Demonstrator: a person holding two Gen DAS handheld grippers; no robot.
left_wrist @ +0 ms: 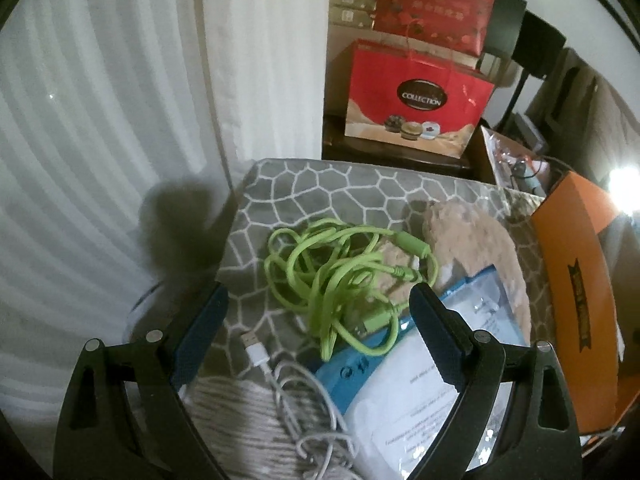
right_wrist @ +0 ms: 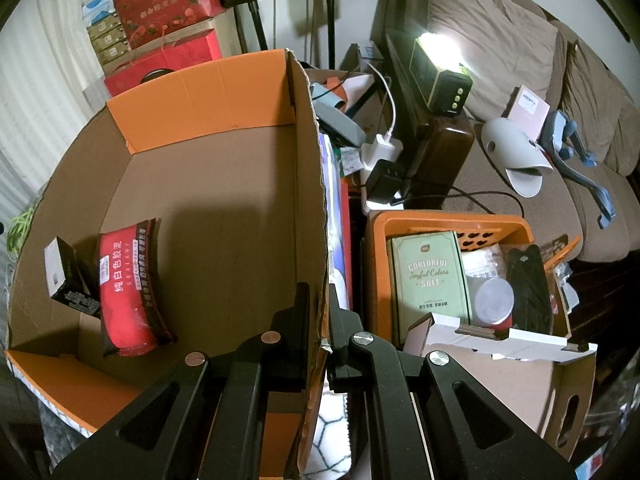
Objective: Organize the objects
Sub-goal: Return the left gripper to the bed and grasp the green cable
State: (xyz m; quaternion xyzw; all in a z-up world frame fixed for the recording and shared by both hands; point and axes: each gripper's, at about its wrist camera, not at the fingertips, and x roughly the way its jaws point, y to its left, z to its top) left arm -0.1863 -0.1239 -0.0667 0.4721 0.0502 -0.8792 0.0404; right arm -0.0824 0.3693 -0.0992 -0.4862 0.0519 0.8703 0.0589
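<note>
1. Green cable (left_wrist: 340, 276) lies tangled on the patterned blanket (left_wrist: 304, 184), beside the white cable (left_wrist: 288, 384), neither boxed yet.
2. My left gripper (left_wrist: 320, 300) hovers wide open, empty.
3. My right gripper (right_wrist: 320, 300) pinches the cardboard box (right_wrist: 224, 184) wall; only a red packet (right_wrist: 124, 292) and small carton (right_wrist: 64, 276) inside.

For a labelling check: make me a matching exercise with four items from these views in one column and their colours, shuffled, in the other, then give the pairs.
Items:
1. tangled cable
2. USB cable
3. sealant pack
4. plastic basket

Colours:
A. orange
B. white
C. lime green
D. red

Pairs: 1-C, 2-B, 3-D, 4-A
</note>
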